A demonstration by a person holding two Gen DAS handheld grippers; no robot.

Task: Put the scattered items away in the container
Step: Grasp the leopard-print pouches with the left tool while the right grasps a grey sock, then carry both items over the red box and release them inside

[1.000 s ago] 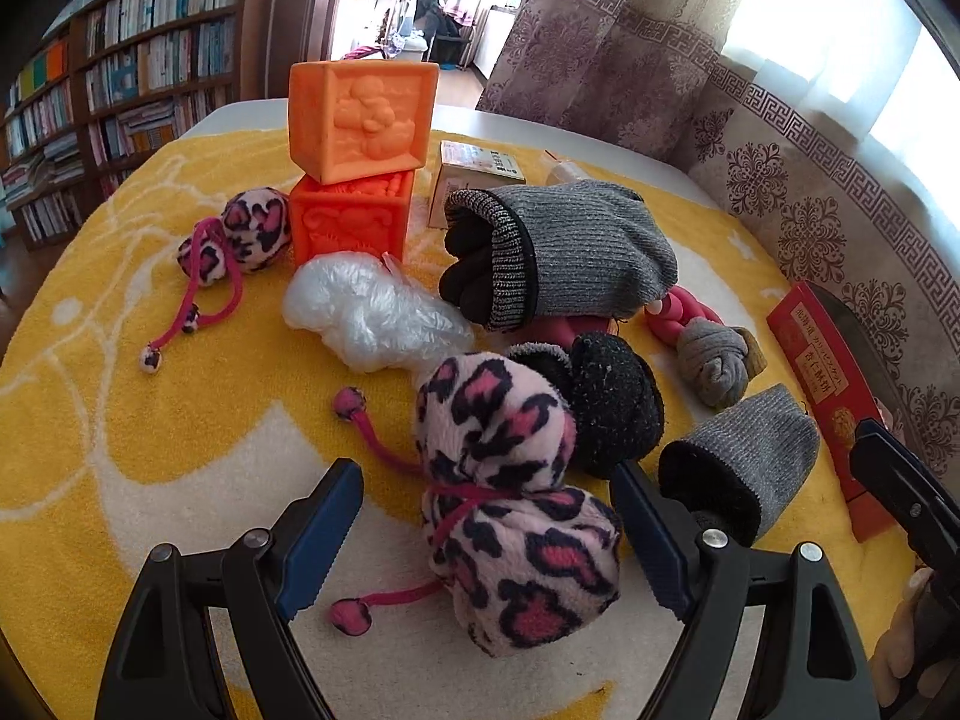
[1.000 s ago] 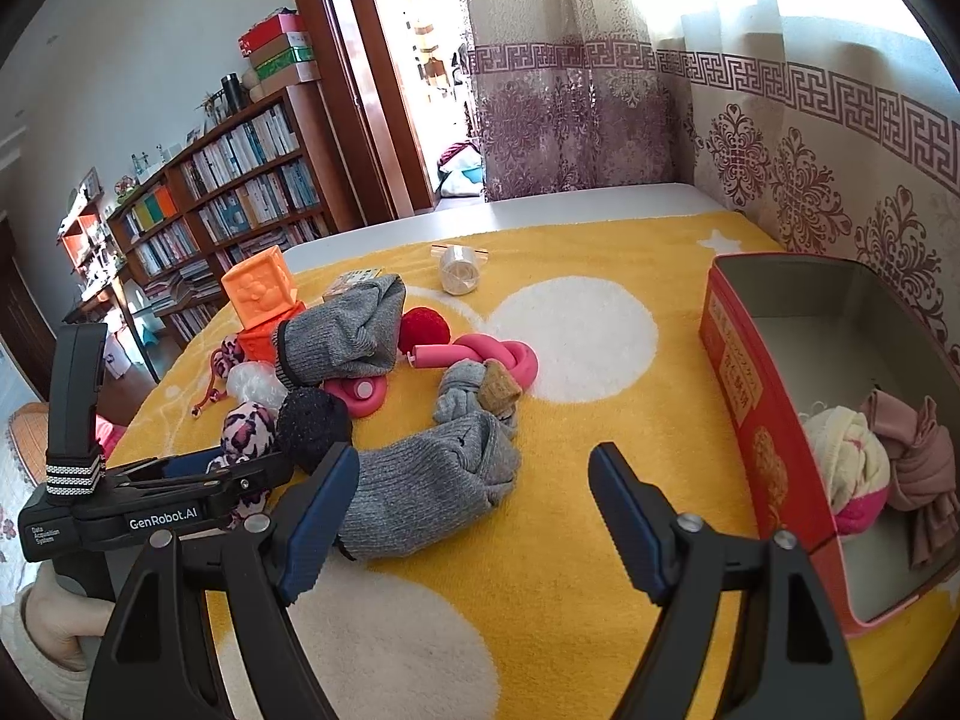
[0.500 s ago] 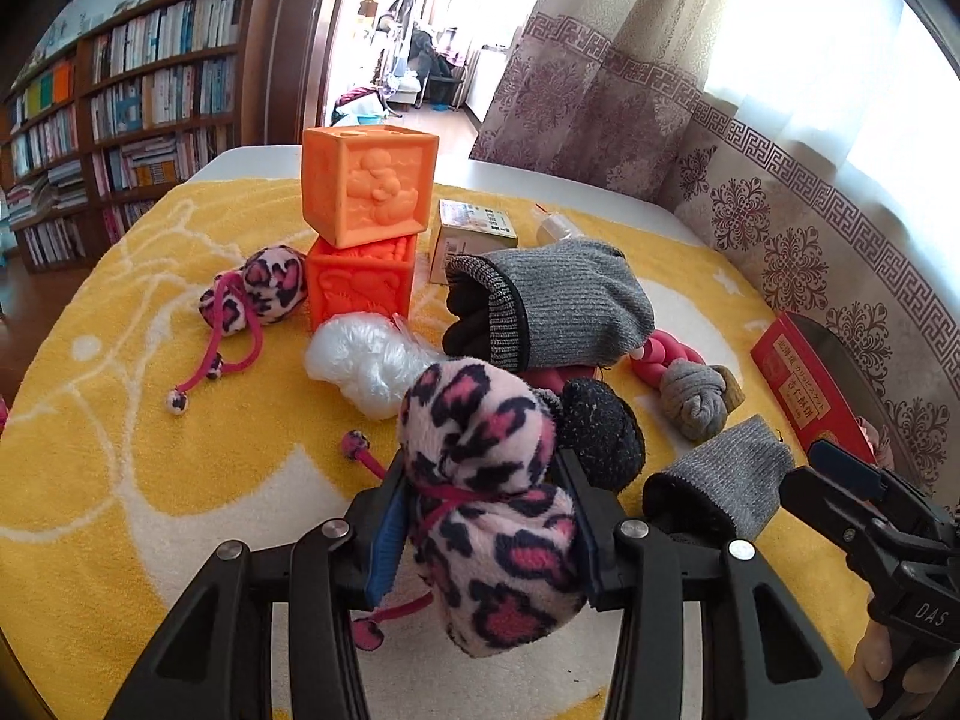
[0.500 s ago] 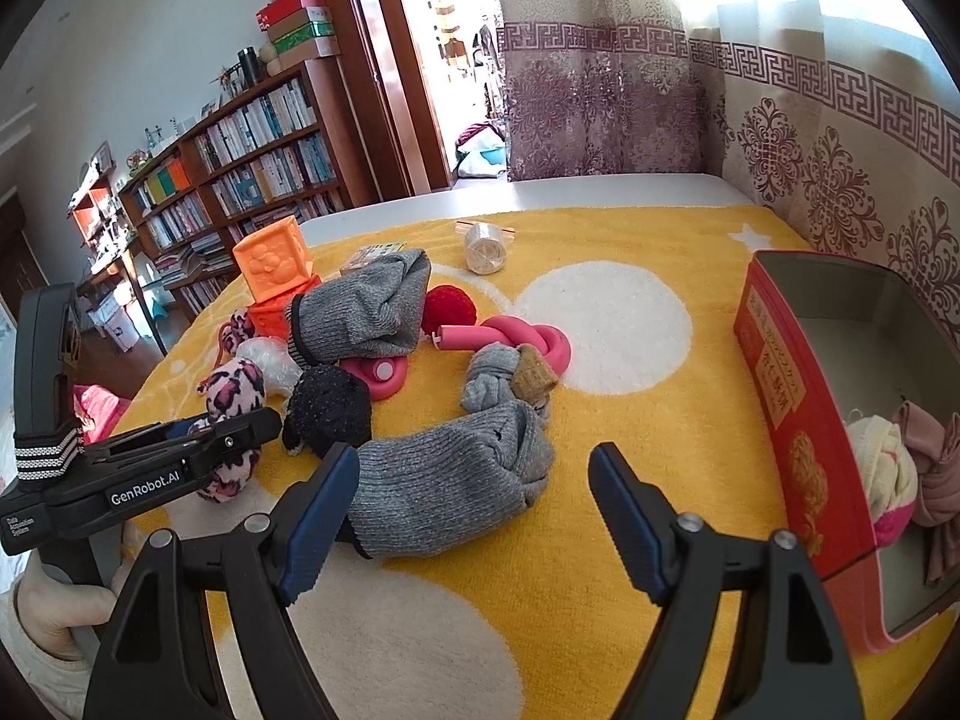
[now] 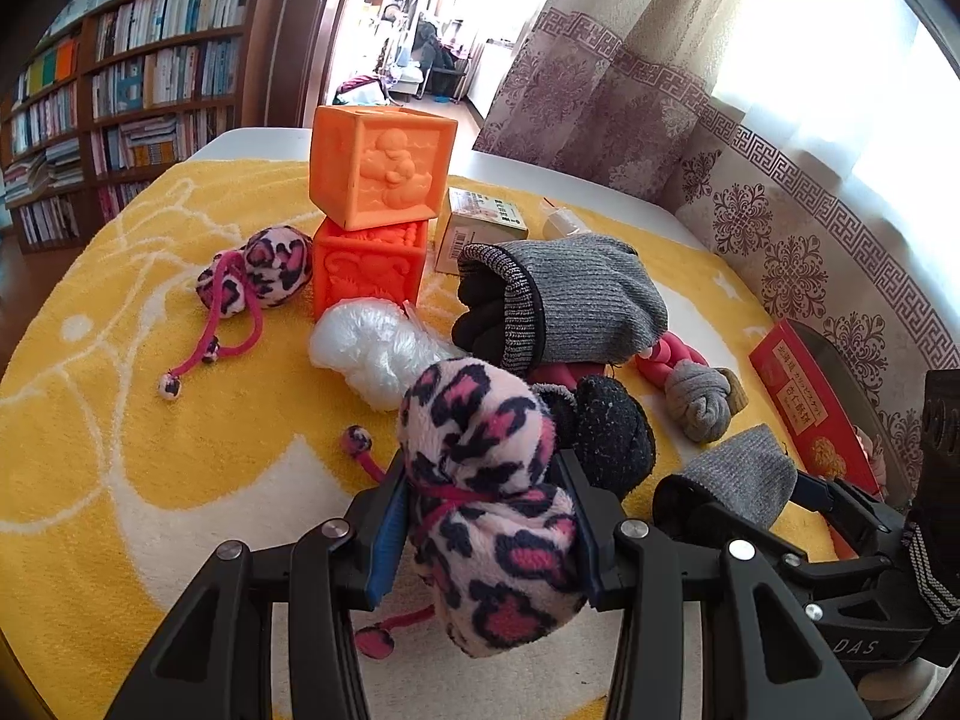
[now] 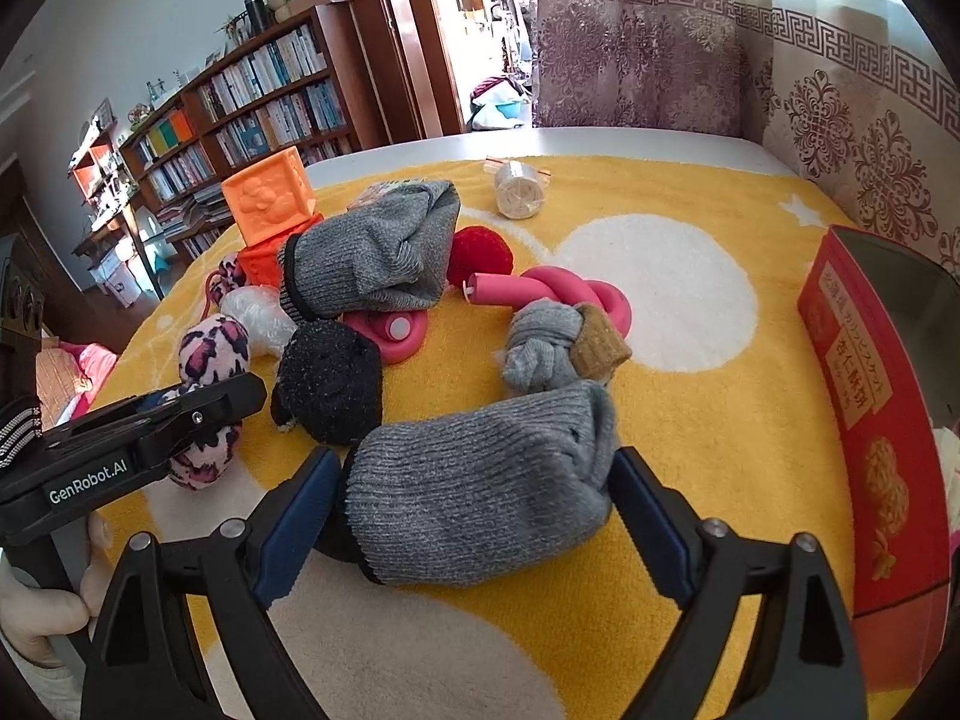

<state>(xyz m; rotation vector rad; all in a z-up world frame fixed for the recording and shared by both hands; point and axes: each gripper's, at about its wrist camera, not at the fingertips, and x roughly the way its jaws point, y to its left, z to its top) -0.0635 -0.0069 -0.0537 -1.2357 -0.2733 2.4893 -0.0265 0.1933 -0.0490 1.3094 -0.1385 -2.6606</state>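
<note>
The left gripper [image 5: 489, 525] is clamped on a pink leopard-print plush bundle [image 5: 492, 504], its blue pads pressed into both sides. The right gripper [image 6: 471, 507] straddles a rolled grey sock [image 6: 480, 480]; its pads sit at the sock's two ends, spread wide, and whether they press or merely touch cannot be told.

Left to right in the left wrist view: a second leopard plush [image 5: 255, 273] with pink cords, two stacked orange cubes [image 5: 378, 222], a crumpled clear bag [image 5: 378, 348], a small cardboard box [image 5: 480, 228] half hidden behind a larger grey sock [image 5: 570, 300], a black knit ball [image 5: 606, 432], a pink foam rope [image 5: 666, 357] partly covered, a knotted grey sock [image 5: 699, 396], and the red container [image 5: 810, 396] at the right edge, cut off by the frame.

In the right wrist view the container's contents are mostly out of sight.

Everything lies on a yellow towel [image 5: 150, 420] with white shapes, over a white table [image 6: 600, 141]. Bookshelves [image 5: 138, 96], an open doorway and patterned curtains [image 5: 750, 168] stand behind.
</note>
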